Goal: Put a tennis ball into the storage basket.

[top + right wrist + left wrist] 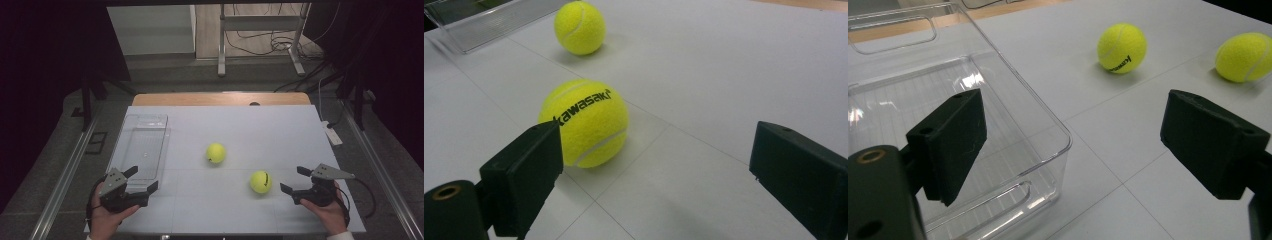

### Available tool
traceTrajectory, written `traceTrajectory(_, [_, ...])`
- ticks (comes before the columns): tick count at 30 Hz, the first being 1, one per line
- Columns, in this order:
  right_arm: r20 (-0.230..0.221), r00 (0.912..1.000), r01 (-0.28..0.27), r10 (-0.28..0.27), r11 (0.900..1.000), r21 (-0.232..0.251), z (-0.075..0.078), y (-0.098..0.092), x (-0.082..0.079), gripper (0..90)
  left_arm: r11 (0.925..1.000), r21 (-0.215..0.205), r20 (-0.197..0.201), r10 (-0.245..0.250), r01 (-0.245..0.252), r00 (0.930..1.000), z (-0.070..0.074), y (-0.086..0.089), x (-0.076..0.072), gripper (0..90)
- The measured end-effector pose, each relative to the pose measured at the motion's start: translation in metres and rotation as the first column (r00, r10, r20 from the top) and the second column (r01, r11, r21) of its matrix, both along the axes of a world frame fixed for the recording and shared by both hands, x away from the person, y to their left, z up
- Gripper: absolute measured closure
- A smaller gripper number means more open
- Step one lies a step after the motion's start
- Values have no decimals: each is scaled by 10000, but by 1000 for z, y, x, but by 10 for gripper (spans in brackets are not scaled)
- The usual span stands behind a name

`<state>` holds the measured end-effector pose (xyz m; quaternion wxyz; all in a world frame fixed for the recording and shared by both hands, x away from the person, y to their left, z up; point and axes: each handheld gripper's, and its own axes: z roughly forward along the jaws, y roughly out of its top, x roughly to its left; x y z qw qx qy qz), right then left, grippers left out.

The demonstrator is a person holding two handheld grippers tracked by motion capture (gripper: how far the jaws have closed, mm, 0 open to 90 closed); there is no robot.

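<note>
- Clear rectangular plastic bin (pixel 145 145) sits on the L side of the white table (pixel 280 130), empty as far as visible; in the left gripper view its near corner lies just under the L jaw.
- Left gripper (pixel 142 181), held in the person's left hand (pixel 107 215), hovers at the bin's near end w/ jaws apart, nothing between them; it points toward the balls.
- Far yellow felt tennis ball (pixel 216 152) rests on the table near the middle, well apart from the bin & from both grippers.
- Near yellow felt tennis ball w/ black lettering (pixel 261 181) lies just L of the right gripper (pixel 295 180); in the right gripper view it sits ahead of the L jaw, not yet centred btwn the two.
- Right gripper, in the right hand (pixel 327 210), has jaws apart & empty, low over the table.
- Likely step: right gripper takes the near ball, prob. for the bin.
- To do it well: shift the gripper sideways so the ball's widest part sits midway btwn the pads, keep the jaws low & level, close slowly; an off-centre pinch could make the ball roll or pop out.
</note>
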<state>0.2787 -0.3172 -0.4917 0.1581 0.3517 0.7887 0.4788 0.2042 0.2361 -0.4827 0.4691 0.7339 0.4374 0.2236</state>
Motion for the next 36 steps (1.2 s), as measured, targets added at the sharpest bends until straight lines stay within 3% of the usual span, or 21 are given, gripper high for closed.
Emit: traceTrajectory(36, [180, 9997, -164, 160, 9997, 182, 0, 2, 3, 103, 10000, 30, -229, 29, -28, 9997, -3, -6, 2, 123])
